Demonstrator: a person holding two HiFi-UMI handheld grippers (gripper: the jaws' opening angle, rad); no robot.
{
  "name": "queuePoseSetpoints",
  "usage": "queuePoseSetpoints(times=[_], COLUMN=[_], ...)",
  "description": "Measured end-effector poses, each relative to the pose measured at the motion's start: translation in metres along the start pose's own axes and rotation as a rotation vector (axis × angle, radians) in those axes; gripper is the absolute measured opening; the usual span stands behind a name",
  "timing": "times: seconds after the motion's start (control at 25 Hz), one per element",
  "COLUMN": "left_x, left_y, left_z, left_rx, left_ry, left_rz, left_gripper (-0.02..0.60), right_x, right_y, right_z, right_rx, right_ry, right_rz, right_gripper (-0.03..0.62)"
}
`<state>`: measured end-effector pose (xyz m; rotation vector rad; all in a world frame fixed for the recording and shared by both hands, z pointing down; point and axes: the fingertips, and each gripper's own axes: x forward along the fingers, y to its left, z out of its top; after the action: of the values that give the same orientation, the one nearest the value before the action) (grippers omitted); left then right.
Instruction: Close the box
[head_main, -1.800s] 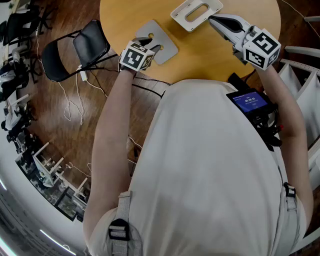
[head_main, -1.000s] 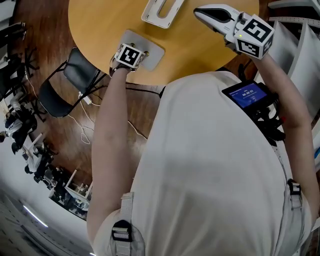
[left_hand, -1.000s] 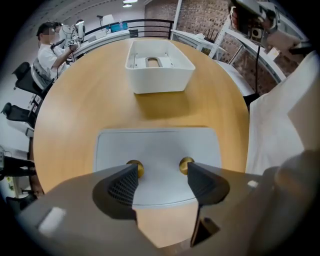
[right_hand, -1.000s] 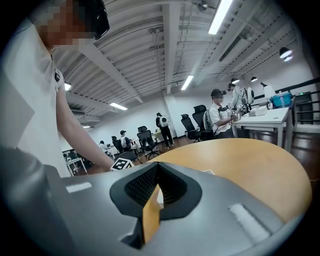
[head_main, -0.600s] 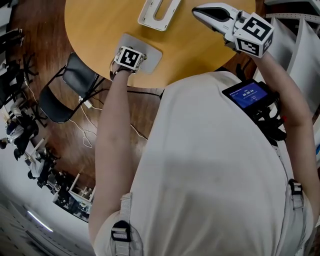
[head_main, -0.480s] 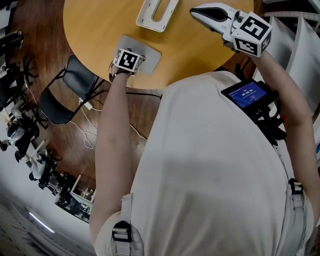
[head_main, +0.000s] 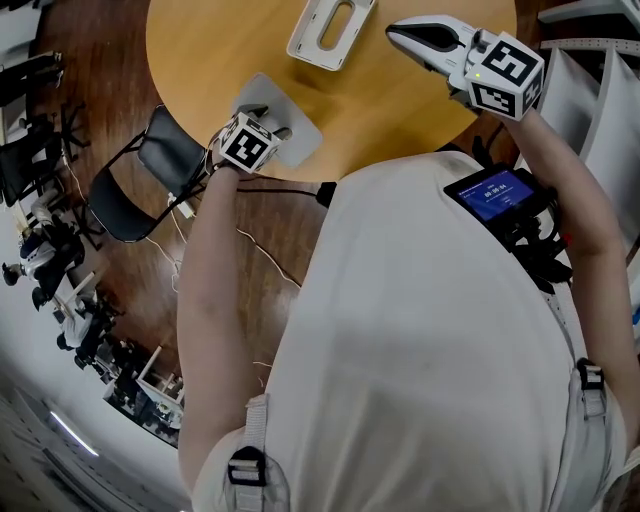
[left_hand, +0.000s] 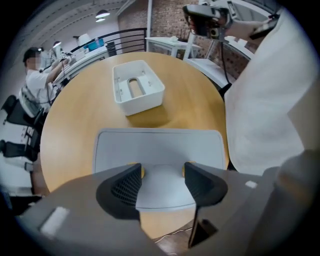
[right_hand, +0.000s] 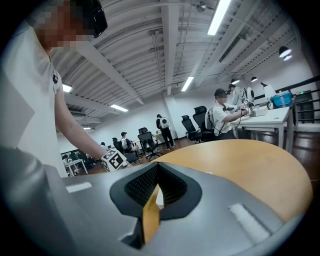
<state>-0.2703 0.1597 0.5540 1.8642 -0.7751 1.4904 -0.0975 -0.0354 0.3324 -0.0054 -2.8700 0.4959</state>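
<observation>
Box (left_hand: 137, 92) uncovered, left claw (left_hand: 161, 175) just closing, clamped on lid (left_hand: 160, 145), its knobs (left_hand: 142, 171) half hidden, right claw (right_hand: 157, 189) pinched together

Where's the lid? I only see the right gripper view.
Observer: The lid is gripped in the left gripper, whose jaws have just been closing on it, at the near edge of the table.
Operator: And the box?
Observer: The box stands open farther in on the table, beyond the lid and apart from it.
Operator: How close is my gripper to it?
Observer: In the head view, the right gripper is to the right of the box, with bare table between them.
</observation>
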Motion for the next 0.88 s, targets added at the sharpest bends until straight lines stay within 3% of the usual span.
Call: queuePoseSetpoints(times=[0.24, 0.44, 0.64, 0.88], left_x=[-0.04, -0.053, -0.066, -0.058], left_y=[-0.01, -0.003, 0.018, 0.063], left_z=[0.035, 0.067, 0.092, 0.132], left_rx=[0.256, 0.5, 0.741, 0.951], left_ry=[-0.008, 0.039, 0.112, 0.173], left_rz=[-0.036, -0.016, 0.011, 0.026], left_gripper=[0.272, 0.272, 0.272, 0.273], right_x=[-0.002, -0.011, -0.024, -0.036], right_y=[0.007, -0.001, -0.001, -0.019], right_z=[-0.004, -0.023, -0.03, -0.041], right_rx=[0.002, 0.018, 0.048, 0.093], right_ry=[-0.013, -0.013, -0.028, -0.039], right_rz=[0.019, 0.006, -0.038, -0.093], right_gripper=[-0.002, -0.002, -0.002, -0.003])
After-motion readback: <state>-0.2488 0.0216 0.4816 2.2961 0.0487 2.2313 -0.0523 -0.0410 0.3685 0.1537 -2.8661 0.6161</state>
